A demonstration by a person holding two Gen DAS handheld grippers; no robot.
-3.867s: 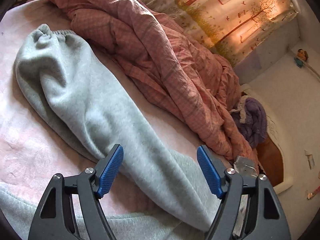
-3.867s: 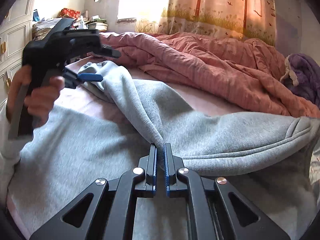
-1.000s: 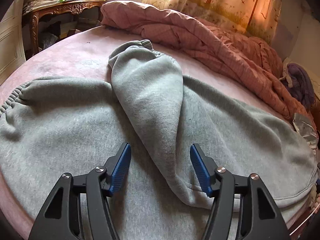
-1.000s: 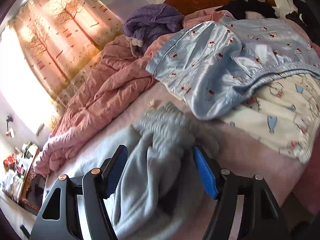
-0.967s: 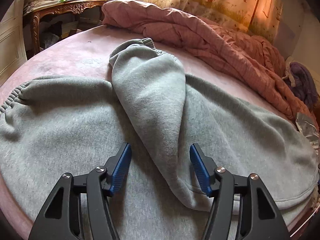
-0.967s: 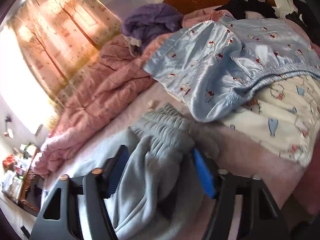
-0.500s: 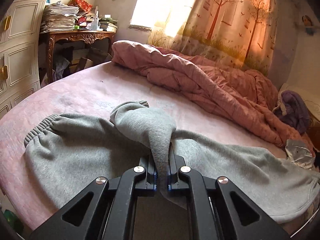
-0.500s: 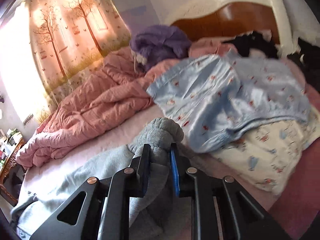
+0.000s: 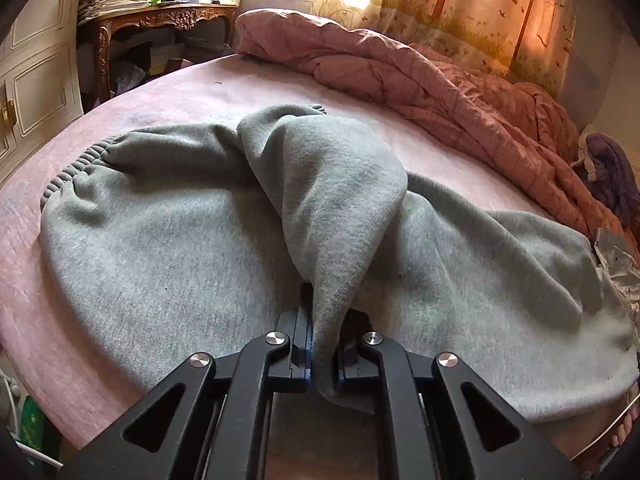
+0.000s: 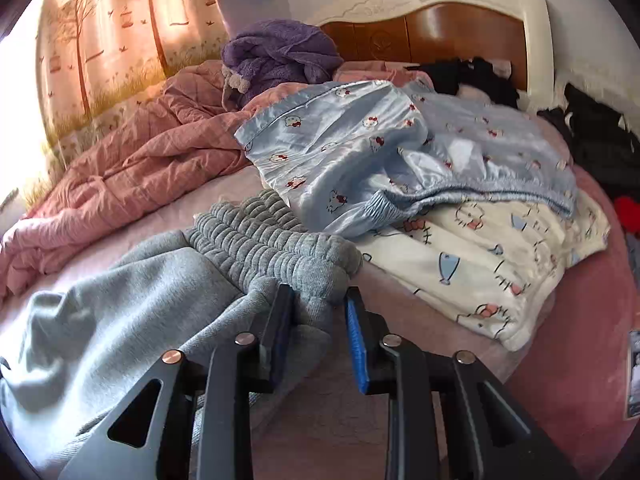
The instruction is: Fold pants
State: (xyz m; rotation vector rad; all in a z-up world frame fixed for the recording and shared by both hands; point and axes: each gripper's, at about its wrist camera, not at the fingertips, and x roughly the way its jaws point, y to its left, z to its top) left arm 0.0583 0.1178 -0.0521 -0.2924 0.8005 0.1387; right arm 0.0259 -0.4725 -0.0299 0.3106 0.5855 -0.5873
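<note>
Left wrist view only: carved wooden side table [image 9: 168,16] far left, grey fleece sweatpants [image 9: 180,248] spread across pink bed [image 9: 192,92], one leg fold clamped tight in left tool [image 9: 322,354]. Right wrist view only: ribbed waistband bunched between right tool [image 10: 318,332], having just widened, right pad clear of cloth; beyond, pale-blue satin printed garment [image 10: 360,148], wooden headboard [image 10: 440,40].
</note>
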